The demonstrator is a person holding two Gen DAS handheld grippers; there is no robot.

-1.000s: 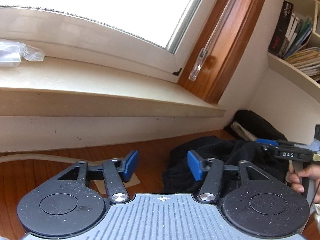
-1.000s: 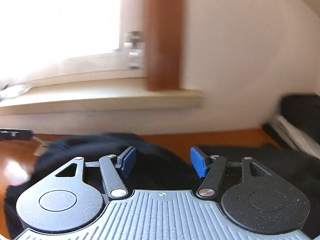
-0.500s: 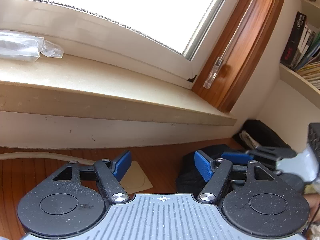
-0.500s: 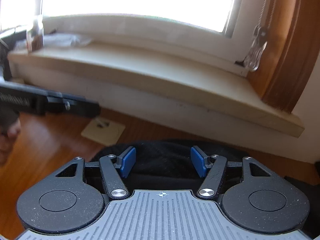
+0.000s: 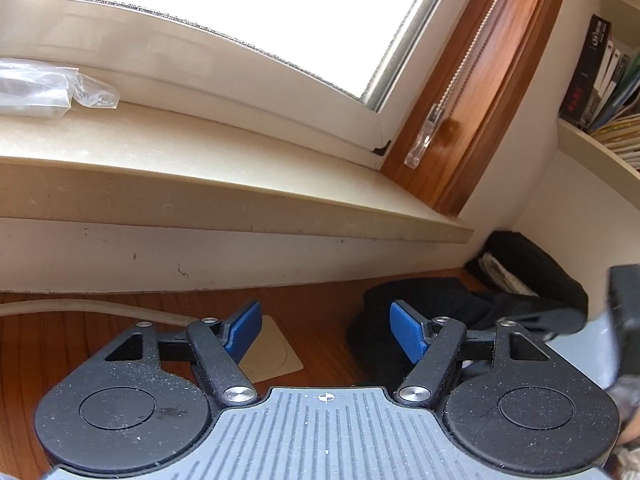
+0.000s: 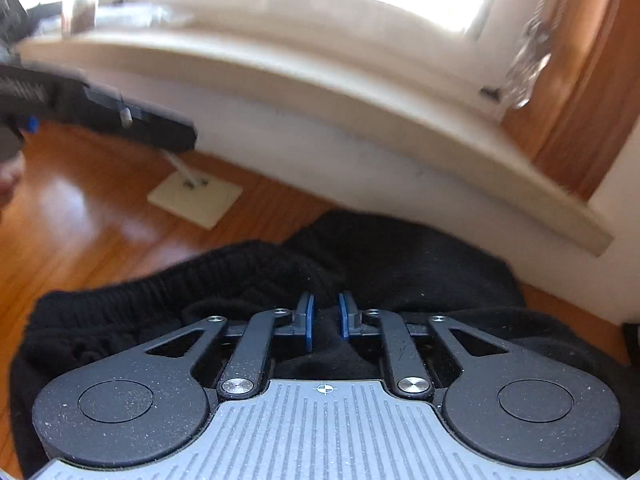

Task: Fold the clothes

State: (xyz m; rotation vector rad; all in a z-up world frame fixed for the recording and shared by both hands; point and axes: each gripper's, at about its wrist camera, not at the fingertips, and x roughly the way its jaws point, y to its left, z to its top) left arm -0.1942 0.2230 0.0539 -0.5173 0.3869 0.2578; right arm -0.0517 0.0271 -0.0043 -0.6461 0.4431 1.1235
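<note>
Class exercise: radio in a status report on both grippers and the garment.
Right gripper just closed, pinching black garment. Left gripper open, empty, above floor. Nothing blocking.

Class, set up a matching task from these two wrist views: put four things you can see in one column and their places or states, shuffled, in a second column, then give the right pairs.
Things:
1. left gripper
2. right gripper
3. clear plastic bag
4. beige floor plate

Places or states:
A. lying on the window sill
B. fingers nearly together, pinching a fold of the black garment
C. flat on the wooden floor
D. fingers wide apart, nothing between them

Pairs: 1-D, 2-B, 3-A, 4-C
</note>
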